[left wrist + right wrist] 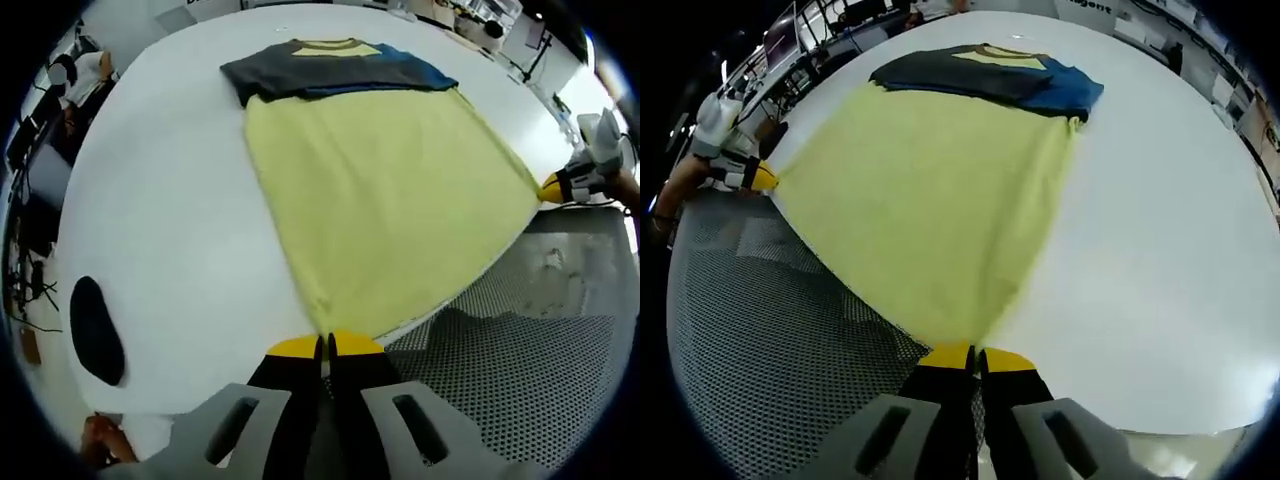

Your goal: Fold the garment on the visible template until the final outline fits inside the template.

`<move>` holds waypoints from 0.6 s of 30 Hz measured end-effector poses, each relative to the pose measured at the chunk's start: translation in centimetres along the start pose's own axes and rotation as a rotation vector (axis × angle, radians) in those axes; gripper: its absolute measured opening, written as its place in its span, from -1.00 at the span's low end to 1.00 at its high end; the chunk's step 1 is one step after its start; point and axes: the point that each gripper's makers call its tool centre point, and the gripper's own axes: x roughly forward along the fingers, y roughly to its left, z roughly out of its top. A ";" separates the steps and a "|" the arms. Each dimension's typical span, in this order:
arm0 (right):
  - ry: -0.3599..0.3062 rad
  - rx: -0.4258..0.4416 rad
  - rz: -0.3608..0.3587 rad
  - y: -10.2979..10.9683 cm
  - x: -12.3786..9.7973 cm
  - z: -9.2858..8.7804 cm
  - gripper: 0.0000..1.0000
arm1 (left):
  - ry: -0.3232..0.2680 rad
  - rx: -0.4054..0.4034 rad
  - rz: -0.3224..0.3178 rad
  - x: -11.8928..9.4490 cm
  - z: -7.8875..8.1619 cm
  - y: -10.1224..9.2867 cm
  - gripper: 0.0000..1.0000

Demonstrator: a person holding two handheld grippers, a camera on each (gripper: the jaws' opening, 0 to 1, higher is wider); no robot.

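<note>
The white table (170,200) carries a yellow shirt (380,190) with dark and blue sleeves, lying flat with its collar at the far end; its hem hangs at the near edge above a perforated mat (520,350); each hem corner is pinched, likely so the lower half can be lifted and folded toward the collar. The left gripper (325,345) has its jaws closed on one corner; the right gripper (975,352) is clamped on the other.
</note>
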 end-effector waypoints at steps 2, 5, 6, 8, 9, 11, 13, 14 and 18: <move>0.006 0.002 0.008 0.1 0.0 -0.2 -1.00 | 0.013 0.034 0.012 0.0 -0.1 0.0 -0.96; 0.005 -0.004 0.009 0.0 0.0 -0.2 -1.00 | 0.016 0.035 0.016 0.1 -0.2 -0.2 -0.96; 0.005 -0.003 0.010 0.0 0.0 -0.2 -1.00 | 0.018 0.035 0.018 0.1 -0.3 -0.2 -0.96; 0.008 -0.006 0.012 0.0 0.0 -0.2 -1.00 | 0.022 0.028 0.019 0.0 -0.3 -0.3 -0.96; 0.010 -0.009 0.012 -0.1 0.0 -0.3 -1.00 | 0.024 0.029 0.020 0.0 -0.4 -0.3 -0.96; 0.008 -0.019 0.018 -0.1 0.0 -0.2 -1.00 | 0.026 0.031 0.028 0.1 -0.4 -0.3 -0.96; 0.007 -0.022 0.021 -0.2 0.1 -0.2 -1.00 | 0.038 0.032 0.031 0.2 -0.3 -0.3 -0.96; 0.005 -0.023 0.023 -0.2 0.1 -0.2 -1.00 | 0.041 0.031 0.032 0.2 -0.3 -0.3 -0.96; -0.006 -0.048 0.031 -0.2 0.1 -0.1 -1.00 | 0.050 0.028 0.037 0.3 -0.3 -0.3 -0.96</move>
